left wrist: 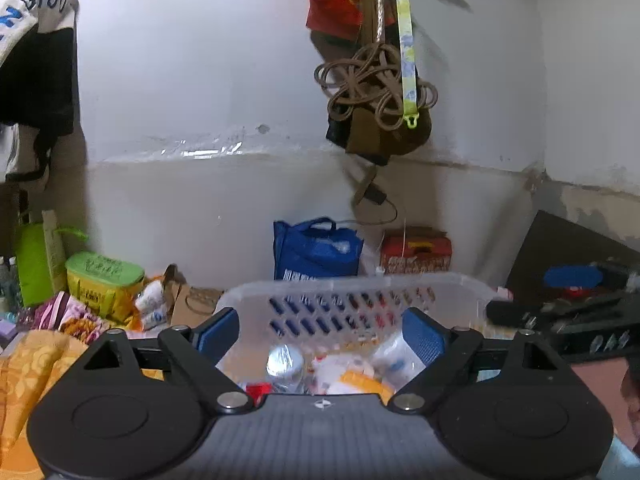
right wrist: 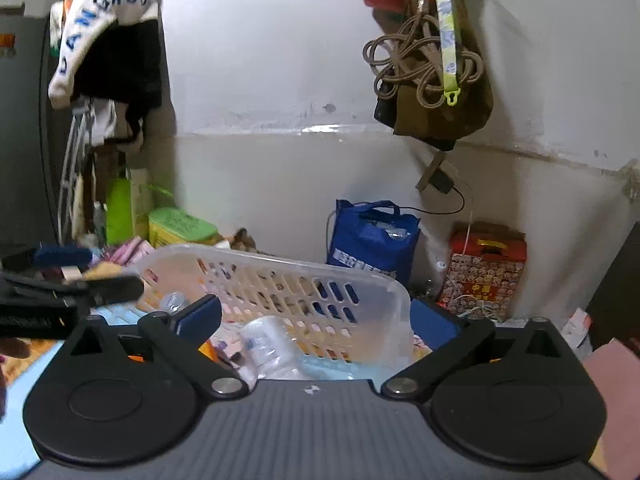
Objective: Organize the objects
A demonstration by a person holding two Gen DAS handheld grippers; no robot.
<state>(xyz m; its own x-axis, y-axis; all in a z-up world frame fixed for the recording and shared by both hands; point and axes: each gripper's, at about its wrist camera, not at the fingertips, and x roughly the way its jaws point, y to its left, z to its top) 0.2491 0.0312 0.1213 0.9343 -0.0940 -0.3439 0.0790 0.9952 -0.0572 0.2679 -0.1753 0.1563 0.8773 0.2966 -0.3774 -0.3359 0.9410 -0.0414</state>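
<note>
translucent white slotted plastic basket [left wrist: 352, 300] is seen just ahead of both spread, empty grippers (left gripper [left wrist: 320, 332] centred, right gripper [right wrist: 316, 320] nearer its right end).

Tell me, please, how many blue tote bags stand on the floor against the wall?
1: the blue tote bag stands by the wall behind the clear plastic basket, left of the red gift box. Clutter may hide others.

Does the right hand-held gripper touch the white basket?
Cannot tell. In the right wrist view the right hand-held gripper is open around the white basket corner, but no clear contact or gap shows.
</note>
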